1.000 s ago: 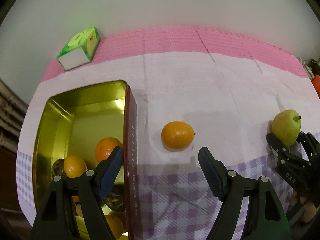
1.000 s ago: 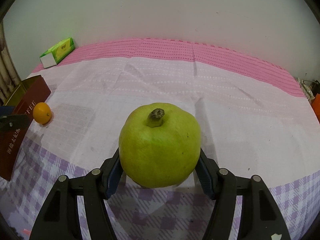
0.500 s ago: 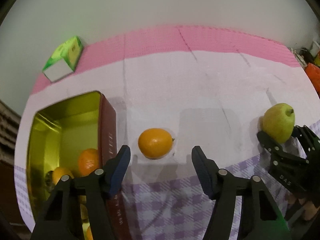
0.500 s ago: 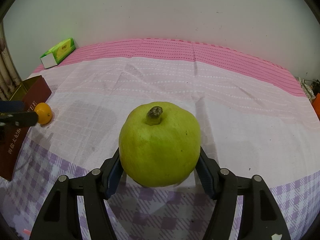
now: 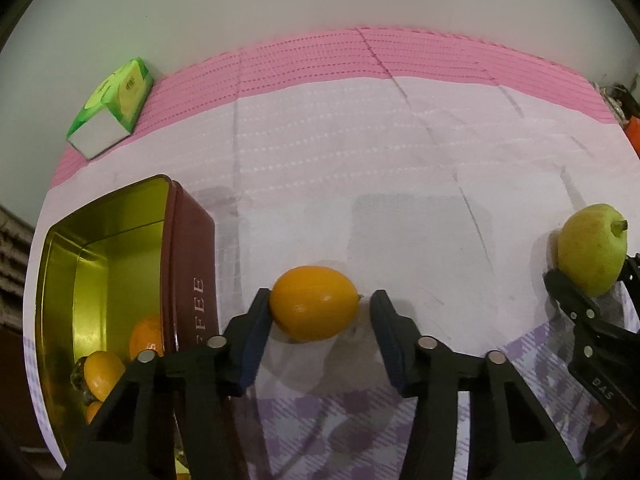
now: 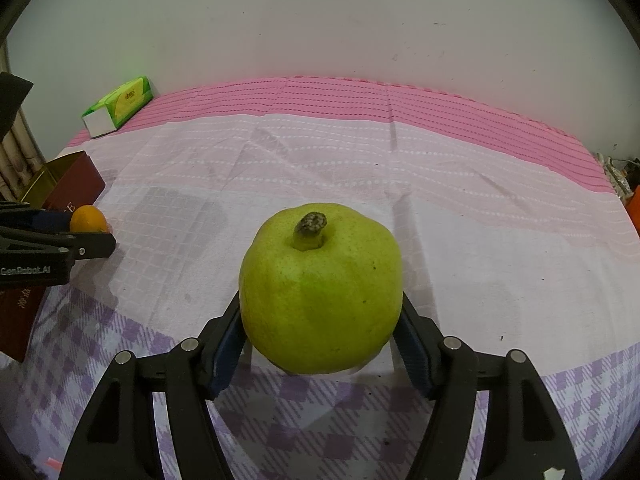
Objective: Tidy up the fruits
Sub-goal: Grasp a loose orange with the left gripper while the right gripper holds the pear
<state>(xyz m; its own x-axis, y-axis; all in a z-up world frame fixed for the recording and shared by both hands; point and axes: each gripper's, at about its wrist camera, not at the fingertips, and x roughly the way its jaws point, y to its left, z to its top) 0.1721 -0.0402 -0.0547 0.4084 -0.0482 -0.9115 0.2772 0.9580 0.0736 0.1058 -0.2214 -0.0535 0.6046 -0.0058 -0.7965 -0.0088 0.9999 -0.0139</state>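
Left claw (image 5: 320, 312): has come down over the orange (image 5: 314, 303) and its jaws have just been closing; left pad touches, right pad just short, so no grip yet.
Orange: on the counter (image 5: 400, 184), beside the tin (image 5: 100, 264).
Right claw (image 6: 320, 332): unmoved, holding the pear (image 6: 320, 292).
Meaning: the orange looks next for the tin, which already holds fruit.
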